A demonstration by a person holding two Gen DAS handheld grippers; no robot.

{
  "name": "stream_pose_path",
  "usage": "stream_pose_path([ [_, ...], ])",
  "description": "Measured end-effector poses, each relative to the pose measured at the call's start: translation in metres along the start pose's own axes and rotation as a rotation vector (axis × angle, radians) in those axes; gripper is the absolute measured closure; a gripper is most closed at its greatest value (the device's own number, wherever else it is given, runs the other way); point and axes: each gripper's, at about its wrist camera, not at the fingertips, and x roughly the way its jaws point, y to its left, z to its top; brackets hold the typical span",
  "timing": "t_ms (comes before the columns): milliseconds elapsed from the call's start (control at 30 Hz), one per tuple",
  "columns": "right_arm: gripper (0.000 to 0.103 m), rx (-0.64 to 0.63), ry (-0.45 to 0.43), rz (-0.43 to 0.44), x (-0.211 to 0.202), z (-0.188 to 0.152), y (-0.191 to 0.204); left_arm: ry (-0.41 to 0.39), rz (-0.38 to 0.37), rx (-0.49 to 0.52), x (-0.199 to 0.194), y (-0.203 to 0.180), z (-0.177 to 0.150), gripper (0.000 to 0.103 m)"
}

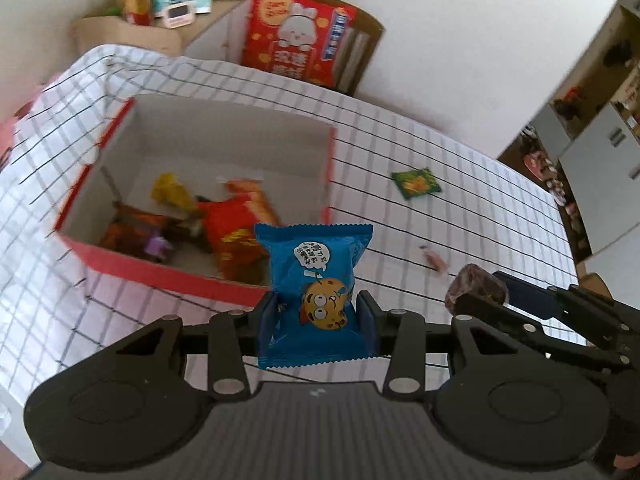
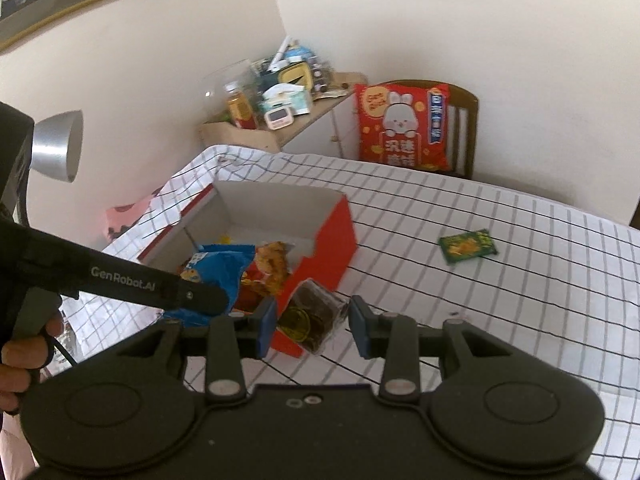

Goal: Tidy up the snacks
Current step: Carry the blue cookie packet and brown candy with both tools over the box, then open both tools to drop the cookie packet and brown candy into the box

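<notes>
The left tool (image 1: 318, 312) grips an upright blue cookie packet (image 1: 318, 280) just short of the red box (image 1: 196, 276); the right tool (image 2: 312, 326) grips a dark brown wrapped snack (image 2: 314, 316) beside the box's near corner. Carry each packet over the near wall before release, one tool at a time, since the tools sit close together. The box's far half is open. A green packet (image 1: 416, 183) and a small candy (image 1: 434, 259) lie on the bench (image 1: 460, 208), well apart from its edges.
</notes>
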Motion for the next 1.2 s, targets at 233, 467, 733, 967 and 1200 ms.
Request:
stream_pose_path([
  [233, 0.066, -0.032, 0.014, 0.027, 0.027, 0.011, 0.035, -0.028, 0.051, -0.051, -0.006, 0.050, 0.007, 0.061],
  [467, 0.066, -0.052, 0.025, 0.027, 0.061, 0.023, 0.059, -0.060, 0.116, -0.082, -0.004, 0.090, 0.019, 0.061],
  [733, 0.066, -0.070, 0.047, -0.012, 0.108, 0.035, 0.068, -0.052, 0.181, -0.096, 0.018, 0.122, 0.043, 0.061],
  [967, 0.066, -0.065, 0.069, -0.073, 0.153, 0.051, 0.057, -0.049, 0.210, -0.081, 0.045, 0.129, 0.064, 0.061],
  [1200, 0.066, -0.068, 0.111, -0.113, 0.192, 0.057, 0.046, -0.018, 0.235, -0.063, 0.081, 0.130, 0.081, 0.061],
])
